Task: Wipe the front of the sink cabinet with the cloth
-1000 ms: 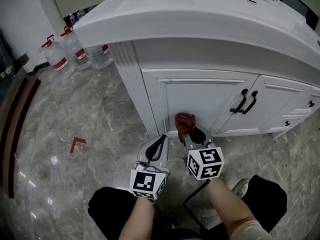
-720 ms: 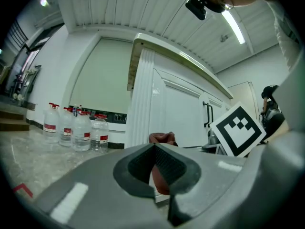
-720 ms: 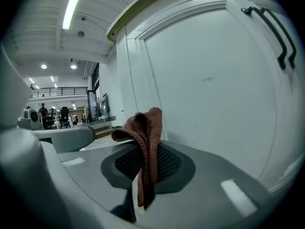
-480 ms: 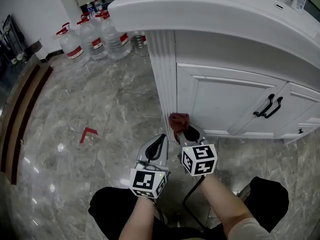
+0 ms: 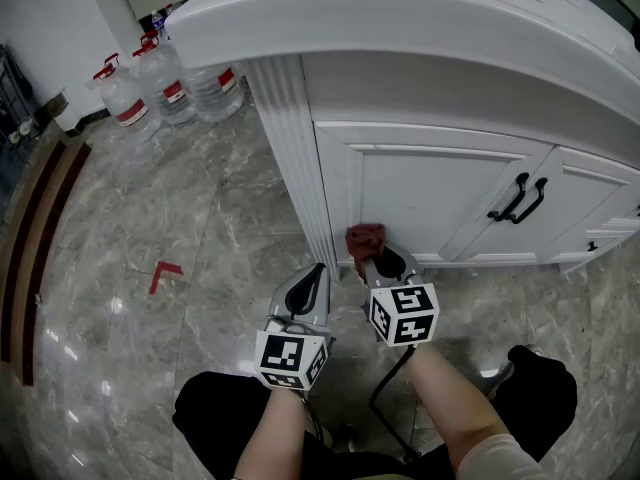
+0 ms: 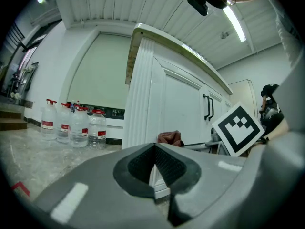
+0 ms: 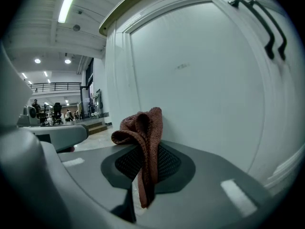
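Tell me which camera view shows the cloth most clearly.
The right gripper view: the cloth is close and central, its weave and folds clear, pinched between the jaws. The head view shows a small red bundle by the cabinet door; the left gripper view, a distant scrap.

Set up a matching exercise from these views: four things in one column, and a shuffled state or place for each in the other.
Things:
1. cloth
2. left claw
3. water bottles
4. door handles

States or places:
a. black, on the cabinet doors
b. shut, with nothing between its jaws
c. pinched in the right claw
d. standing on the floor, red-capped

Pairs: 1-c, 2-b, 3-d, 4-a
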### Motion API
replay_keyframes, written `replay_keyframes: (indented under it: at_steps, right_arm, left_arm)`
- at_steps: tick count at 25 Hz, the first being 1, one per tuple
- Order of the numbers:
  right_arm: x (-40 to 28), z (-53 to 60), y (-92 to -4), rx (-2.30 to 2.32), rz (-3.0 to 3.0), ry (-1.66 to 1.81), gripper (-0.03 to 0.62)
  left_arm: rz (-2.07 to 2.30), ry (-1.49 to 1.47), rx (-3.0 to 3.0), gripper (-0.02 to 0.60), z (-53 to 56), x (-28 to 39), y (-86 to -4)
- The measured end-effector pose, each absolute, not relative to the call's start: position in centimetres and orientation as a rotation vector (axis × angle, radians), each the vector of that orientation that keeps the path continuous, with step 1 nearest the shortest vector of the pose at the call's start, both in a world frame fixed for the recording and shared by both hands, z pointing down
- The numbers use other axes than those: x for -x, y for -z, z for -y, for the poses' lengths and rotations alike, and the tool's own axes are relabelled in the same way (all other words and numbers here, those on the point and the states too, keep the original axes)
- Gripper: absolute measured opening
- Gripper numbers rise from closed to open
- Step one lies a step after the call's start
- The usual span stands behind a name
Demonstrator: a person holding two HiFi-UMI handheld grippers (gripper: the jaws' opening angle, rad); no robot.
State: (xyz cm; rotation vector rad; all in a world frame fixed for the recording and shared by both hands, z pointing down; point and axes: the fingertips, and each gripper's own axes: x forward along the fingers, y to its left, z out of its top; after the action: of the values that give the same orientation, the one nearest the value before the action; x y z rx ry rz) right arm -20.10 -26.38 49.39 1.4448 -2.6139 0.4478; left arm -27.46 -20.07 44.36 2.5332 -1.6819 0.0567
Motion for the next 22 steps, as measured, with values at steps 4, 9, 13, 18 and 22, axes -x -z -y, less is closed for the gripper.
replay_keyframes:
  at_steps: [4, 9, 13, 18, 22]
  right_arm:
    - [17.0, 26.9, -49.3, -1.479, 2.588, -0.438, 0.080]
    - [13.6, 26.9, -49.5, -1.522, 2.565, -0.415, 0.080]
    - [10.7, 26.9, -50.1, -1.555, 2.543, -0.442, 0.080]
    - [7.2, 27.1, -50.5, -1.583, 2.521, -0.447, 0.080]
    - [4.2, 27.0, -50.6, -1.625, 2.500, -0.454, 0.080]
  left_arm:
    - [1.634, -0.051, -2.556, 0.000, 20.7, 24.9, -44.6]
    - [1.550, -0.029, -2.592, 0.000, 21.0, 20.6, -45.4]
    - [1.515, -0.020, -2.585, 0.000, 21.2, 18.0, -46.1]
    - [1.512, 0.015, -2.569, 0.000, 21.8, 15.5, -46.1]
    - [1.500, -0.013, -2.575, 0.000, 21.8, 13.8, -46.8]
